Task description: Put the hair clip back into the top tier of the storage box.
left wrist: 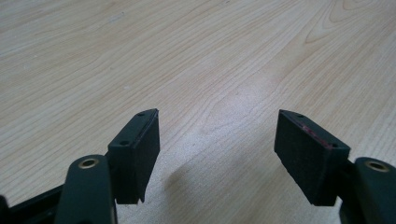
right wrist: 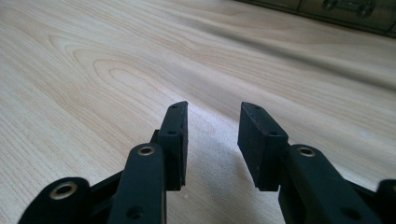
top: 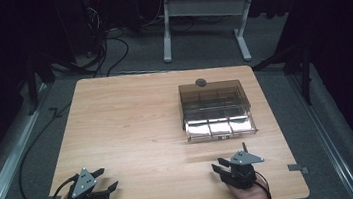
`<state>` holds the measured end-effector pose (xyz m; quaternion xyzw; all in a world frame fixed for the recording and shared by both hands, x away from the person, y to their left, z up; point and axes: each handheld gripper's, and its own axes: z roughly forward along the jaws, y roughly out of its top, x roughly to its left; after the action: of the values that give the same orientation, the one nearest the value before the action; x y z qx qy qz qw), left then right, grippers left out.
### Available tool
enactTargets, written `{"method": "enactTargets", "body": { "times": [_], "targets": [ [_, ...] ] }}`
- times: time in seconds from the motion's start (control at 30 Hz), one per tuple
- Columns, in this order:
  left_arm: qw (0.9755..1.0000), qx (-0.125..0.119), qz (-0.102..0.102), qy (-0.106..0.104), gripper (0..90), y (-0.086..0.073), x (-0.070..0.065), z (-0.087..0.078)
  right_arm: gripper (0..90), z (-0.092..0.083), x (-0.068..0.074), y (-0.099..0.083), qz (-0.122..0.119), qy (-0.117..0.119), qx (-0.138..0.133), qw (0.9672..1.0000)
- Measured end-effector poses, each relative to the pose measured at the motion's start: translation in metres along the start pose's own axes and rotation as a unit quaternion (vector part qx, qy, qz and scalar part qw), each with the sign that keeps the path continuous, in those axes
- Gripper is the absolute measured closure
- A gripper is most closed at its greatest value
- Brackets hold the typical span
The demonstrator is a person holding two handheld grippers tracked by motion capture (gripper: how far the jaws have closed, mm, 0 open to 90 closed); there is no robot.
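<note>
Your two hands sit right at the near edge of the wooden table [top: 131, 119], one gripper in each, both resting low over the bare wood with nothing between the jaws. Your left gripper [top: 104, 180] is near the left corner, and its jaws are spread wide, with a big stretch of pale wood grain showing between the black pads [left wrist: 135, 147] in the left gripper view. Your right gripper [top: 221, 166] is over toward the right side, and its jaws are apart too but with a much narrower gap; in the right gripper view you can see a slim strip of table between them, so they're not pinching anything. Each gripper has its grey three-cornered plate [top: 84, 182] on top and a black cable trailing off the table edge. Farther out on the right half of the table, well apart from both grippers, there's a smoky translucent box [top: 215, 106] with dividers inside, and what looks like a shiny drawer or tray section sticking out of its near side; I can't tell what's in the compartments, if anything. A small dark round thing [top: 200, 82] sits just past the box's far edge, touching or nearly so. Beyond the table there's grey floor, loose cables and the white legs of another desk [top: 166, 30].
</note>
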<state>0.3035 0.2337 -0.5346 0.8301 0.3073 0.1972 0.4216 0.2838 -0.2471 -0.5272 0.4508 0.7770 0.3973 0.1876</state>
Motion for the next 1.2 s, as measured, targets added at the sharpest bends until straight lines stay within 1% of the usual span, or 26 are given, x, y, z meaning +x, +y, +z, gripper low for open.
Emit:
{"method": "enactTargets", "body": {
  "times": [0.07, 0.17, 0.27, 0.3, 0.4, 0.47, 0.5, 0.57, 0.6, 0.63, 0.67, 0.7, 0.77, 0.83, 0.97, 1.1, 1.17, 1.2],
  "targets": [
    [1.0, 0.0, -0.002, 0.001, 31.6, 0.0, 0.0, 0.0, 64.9, -0.002, -0.001, 0.001, -0.002, -0.001, -0.005, 1.0],
    [1.0, -0.001, -0.005, 0.002, 31.5, 0.0, 0.0, 0.0, 67.7, -0.005, -0.004, 0.0, 0.004, -0.008, -0.008, 0.9999],
    [1.0, -0.003, -0.003, 0.004, 31.6, 0.0, 0.0, 0.0, 70.2, -0.01, -0.008, -0.003, 0.006, -0.023, -0.007, 0.9997],
    [1.0, -0.003, -0.003, 0.005, 31.6, 0.0, 0.0, 0.0, 70.8, -0.013, -0.01, -0.004, 0.012, -0.027, -0.009, 0.9995],
    [1.0, -0.004, -0.003, 0.005, 31.5, 0.0, 0.0, 0.0, 72.1, -0.021, -0.017, -0.008, 0.027, -0.031, -0.016, 0.999],
    [1.0, -0.005, -0.004, 0.004, 31.6, 0.0, 0.0, 0.0, 73.0, -0.025, -0.024, -0.011, 0.033, -0.039, -0.018, 0.9985],
    [1.0, -0.005, -0.003, 0.004, 31.6, 0.0, 0.0, -0.001, 73.7, -0.027, -0.026, -0.012, 0.041, -0.043, -0.017, 0.9981],
    [1.0, -0.005, -0.003, 0.003, 31.5, 0.0, 0.0, -0.001, 75.3, -0.031, -0.031, -0.015, 0.048, -0.053, -0.02, 0.9972],
    [1.0, -0.005, -0.003, 0.003, 31.5, 0.0, 0.0, -0.001, 75.3, -0.031, -0.031, -0.015, 0.048, -0.053, -0.02, 0.9972],
    [1.0, -0.005, -0.003, 0.003, 31.5, 0.0, 0.0, -0.001, 75.5, -0.035, -0.037, -0.017, 0.051, -0.061, -0.022, 0.9966],
    [1.0, -0.005, -0.003, 0.003, 31.5, 0.0, 0.0, -0.001, 75.5, -0.037, -0.039, -0.017, 0.056, -0.064, -0.02, 0.9962],
    [1.0, -0.005, -0.003, 0.004, 31.5, 0.0, 0.0, -0.001, 75.5, -0.04, -0.042, -0.019, 0.056, -0.067, -0.02, 0.996],
    [1.0, -0.005, -0.002, 0.004, 31.6, 0.0, 0.0, -0.001, 75.5, -0.043, -0.046, -0.021, 0.06, -0.075, -0.019, 0.9952],
    [1.0, -0.004, -0.002, 0.004, 31.5, 0.0, 0.0, 0.0, 75.6, -0.046, -0.05, -0.023, 0.07, -0.081, -0.018, 0.9941],
    [1.0, -0.004, -0.003, 0.005, 31.5, 0.0, 0.0, 0.0, 77.9, -0.053, -0.058, -0.027, 0.077, -0.1, -0.015, 0.9919],
    [1.0, -0.004, -0.003, 0.005, 31.5, 0.0, 0.0, 0.0, 84.7, -0.059, -0.066, -0.03, 0.094, -0.115, -0.019, 0.9887],
    [1.0, -0.004, -0.003, 0.005, 31.5, 0.0, 0.0, 0.0, 88.9, -0.06, -0.068, -0.031, 0.099, -0.121, -0.017, 0.9875],
    [1.0, -0.004, -0.003, 0.005, 31.5, 0.0, 0.0, 0.0, 90.0, -0.06, -0.068, -0.03, 0.098, -0.125, -0.015, 0.9872]
  ]
}}
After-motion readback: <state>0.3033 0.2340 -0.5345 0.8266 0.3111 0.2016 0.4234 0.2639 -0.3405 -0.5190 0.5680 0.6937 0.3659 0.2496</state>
